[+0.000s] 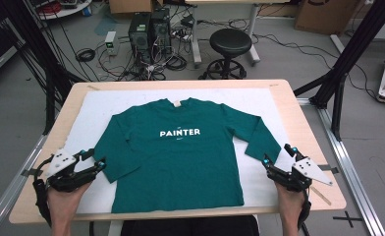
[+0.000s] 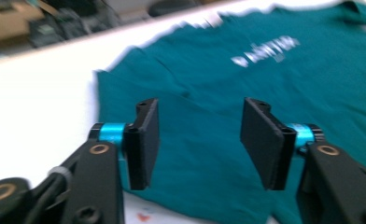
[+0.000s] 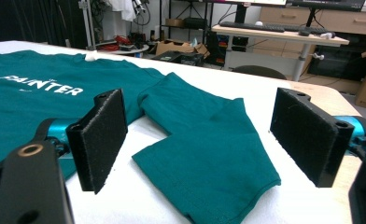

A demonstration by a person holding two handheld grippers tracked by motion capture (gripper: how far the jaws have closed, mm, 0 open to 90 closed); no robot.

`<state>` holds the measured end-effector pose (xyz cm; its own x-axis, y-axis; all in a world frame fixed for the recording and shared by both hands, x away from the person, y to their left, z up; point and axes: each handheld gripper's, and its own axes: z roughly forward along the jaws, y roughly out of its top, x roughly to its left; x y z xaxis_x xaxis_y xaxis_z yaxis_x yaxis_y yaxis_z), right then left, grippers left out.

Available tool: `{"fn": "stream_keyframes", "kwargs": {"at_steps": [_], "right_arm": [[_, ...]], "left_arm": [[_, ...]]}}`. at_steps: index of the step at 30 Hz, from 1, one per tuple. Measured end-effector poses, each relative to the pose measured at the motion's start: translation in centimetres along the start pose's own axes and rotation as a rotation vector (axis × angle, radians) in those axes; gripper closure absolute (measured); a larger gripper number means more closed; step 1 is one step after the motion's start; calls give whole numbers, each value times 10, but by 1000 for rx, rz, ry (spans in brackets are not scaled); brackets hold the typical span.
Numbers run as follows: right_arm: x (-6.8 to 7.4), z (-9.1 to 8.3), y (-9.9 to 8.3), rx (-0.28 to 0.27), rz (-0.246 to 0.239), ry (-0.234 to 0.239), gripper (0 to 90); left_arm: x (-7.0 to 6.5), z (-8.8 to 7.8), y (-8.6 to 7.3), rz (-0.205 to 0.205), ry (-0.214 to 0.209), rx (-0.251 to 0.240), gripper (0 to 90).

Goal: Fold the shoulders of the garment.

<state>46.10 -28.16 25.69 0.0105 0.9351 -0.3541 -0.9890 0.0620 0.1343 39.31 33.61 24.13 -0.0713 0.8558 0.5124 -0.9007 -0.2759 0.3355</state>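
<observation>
High view: a dark green long-sleeved shirt (image 1: 176, 152) lies flat, front up, in the middle of the frame on a white sheet (image 1: 95, 115) that covers most of a light wooden table (image 1: 298, 115). White lettering "PAINTER" (image 1: 179, 132) runs across the chest; collar toward the top of the frame, hem toward the bottom edge. Both sleeves angle outward and down, cuffs resting on the sheet. Left gripper (image 1: 95, 160) sits at lower left of the frame, held in the person's left hand (image 1: 63, 199), tips just beside the shirt's left-side sleeve cuff; whether they touch the cloth cannot be told from above. Right gripper (image 1: 278, 156) sits at lower right, in the right hand (image 1: 289, 201), tips near the other cuff. Left gripper view: jaws apart, nothing between the pads, green fabric lying beyond and below them; picture blurred. Right gripper view: jaws wide apart, empty, with the folded sleeve end (image 3: 209, 158) on the sheet centred between them, lettering at upper left of that frame. Floor beyond the table, top of the high view: a black stool (image 1: 230, 46) and computer towers (image 1: 149, 29) among cables.
</observation>
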Motion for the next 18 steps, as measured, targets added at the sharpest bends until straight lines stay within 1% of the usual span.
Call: {"fn": "stream_keyframes", "kwargs": {"at_steps": [1,2,3,5,7,9,12,13,15,18], "right_arm": [[0,0,0,1,0,-2,191],[0,0,0,1,0,-2,191],[0,0,0,6,2,-1,191],[0,0,0,6,2,-1,191],[0,0,0,6,2,-1,192],[1,0,0,6,2,-2,191],[1,0,0,6,1,-4,191],[1,0,0,7,0,-4,191],[1,0,0,6,0,-4,191],[1,0,0,7,-2,-5,191]], "left_arm": [[-4,6,1,4,-19,46,518],[-4,6,1,4,-19,46,525],[-5,10,1,7,-36,68,545],[-6,15,-1,17,-55,113,558],[-8,21,-4,16,-72,147,571],[-10,24,-7,24,-98,181,585],[-14,27,-10,34,-140,218,606],[-14,28,-10,37,-148,226,620],[-16,30,-11,39,-172,242,624],[-16,32,-13,37,-198,256,627]]}}
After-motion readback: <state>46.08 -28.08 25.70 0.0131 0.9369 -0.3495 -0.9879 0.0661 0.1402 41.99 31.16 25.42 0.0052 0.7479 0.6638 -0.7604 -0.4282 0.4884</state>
